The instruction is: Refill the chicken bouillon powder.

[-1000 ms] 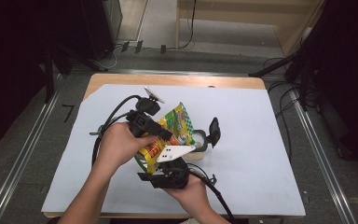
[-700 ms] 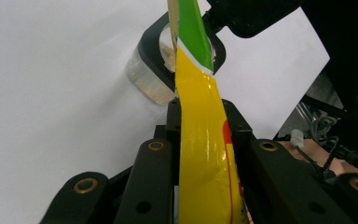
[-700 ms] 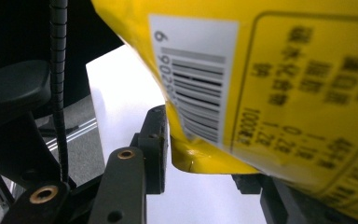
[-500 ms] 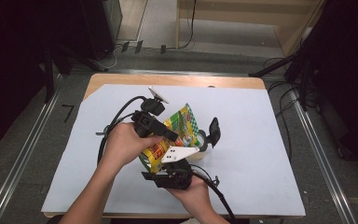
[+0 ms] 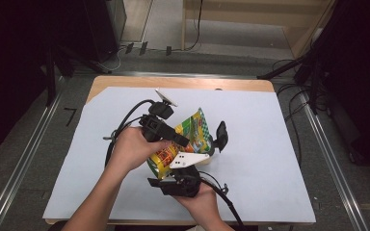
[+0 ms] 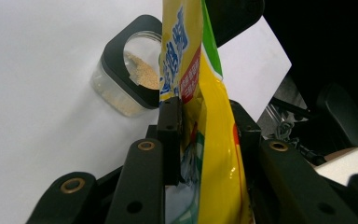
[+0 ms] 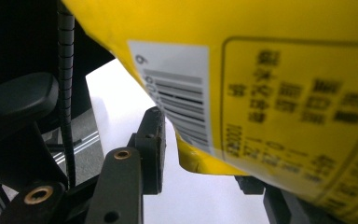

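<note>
Bag [image 5: 189, 136] has tilted more upright since 1 second ago, above the jar [image 6: 131, 79]. It is yellow-green and glossy, pinched by the left gripper [image 6: 204, 126]; the right gripper's [image 7: 200, 154] fingers have just been opening, their hold on it unclear.

Yellow bag [image 7: 270, 93] — barcode label, blurred characters — unreadable

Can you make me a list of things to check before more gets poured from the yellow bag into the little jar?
1. Left gripper pinching the bag: ok.
2. Right gripper gripping the bag: cannot tell; its jaws have just been opening.
3. Jar open, lid off: ok.
4. Jar upright on the table: ok.
5. Room left in the jar: ok, it holds some powder.
6. Bag's mouth over the jar: cannot tell.
</note>
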Demonstrator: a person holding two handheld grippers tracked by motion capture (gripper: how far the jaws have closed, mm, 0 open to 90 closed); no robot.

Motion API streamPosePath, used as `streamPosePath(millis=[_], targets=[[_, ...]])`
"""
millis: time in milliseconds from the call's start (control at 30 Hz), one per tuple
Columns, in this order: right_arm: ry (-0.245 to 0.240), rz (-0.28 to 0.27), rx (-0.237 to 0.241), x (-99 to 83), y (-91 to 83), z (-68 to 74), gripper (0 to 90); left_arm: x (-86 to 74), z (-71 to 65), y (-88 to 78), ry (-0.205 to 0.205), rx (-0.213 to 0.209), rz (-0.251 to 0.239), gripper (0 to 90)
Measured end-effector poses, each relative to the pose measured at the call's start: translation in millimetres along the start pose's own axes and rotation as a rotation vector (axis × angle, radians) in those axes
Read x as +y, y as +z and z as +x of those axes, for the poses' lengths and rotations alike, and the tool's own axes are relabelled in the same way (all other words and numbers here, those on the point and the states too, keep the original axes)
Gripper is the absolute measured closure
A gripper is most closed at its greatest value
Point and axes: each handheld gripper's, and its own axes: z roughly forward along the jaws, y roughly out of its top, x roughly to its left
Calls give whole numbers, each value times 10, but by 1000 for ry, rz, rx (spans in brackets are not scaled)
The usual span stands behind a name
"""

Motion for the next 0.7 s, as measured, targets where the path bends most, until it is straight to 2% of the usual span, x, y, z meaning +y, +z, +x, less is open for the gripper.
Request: streamPosePath(millis=[267,333,367,400,433,567,667,700], targets=[[-27,9,-43,32,-3,38,602,4,-20,1,6,35,-8,770],[-40,32,-59,40,12,47,603,5,-33,13,11,55,2,777],[-40,32,-59,40,12,47,603,5,-33,13,11,55,2,781],[-37,36,-62,40,8,43,653,6,-29,19,13,55,8,783],[-37,36,-59,41,7,41,663,9,-17,16,13,47,8,782],[-35,26,-40,51,-1,39,679,16,11,4,6,33,7,771],[-25,19,-22,74,-11,42,680,39,48,-10,18,24,18,778],[-20,15,-15,92,-17,44,679,67,84,-19,13,8,23,779]])
